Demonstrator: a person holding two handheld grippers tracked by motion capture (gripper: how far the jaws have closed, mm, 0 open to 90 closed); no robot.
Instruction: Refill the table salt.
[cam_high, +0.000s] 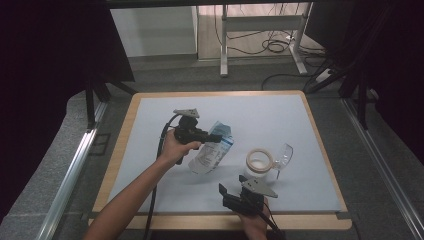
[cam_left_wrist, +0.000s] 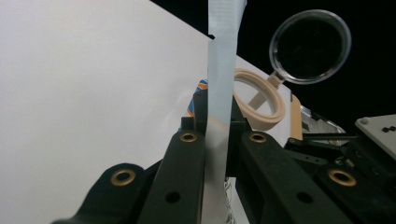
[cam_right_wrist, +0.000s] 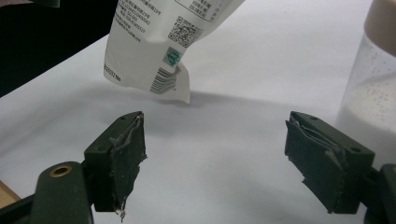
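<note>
Pouch edge-on between left gripper jaws

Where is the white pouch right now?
High view: the white pouch hangs mid-table, clamped in the left tool, just left of the open jar.

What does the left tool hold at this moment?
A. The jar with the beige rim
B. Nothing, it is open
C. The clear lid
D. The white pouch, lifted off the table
D: the left tool is closed on the top edge of the white pouch, which hangs above the table, as the right gripper view shows.
</note>
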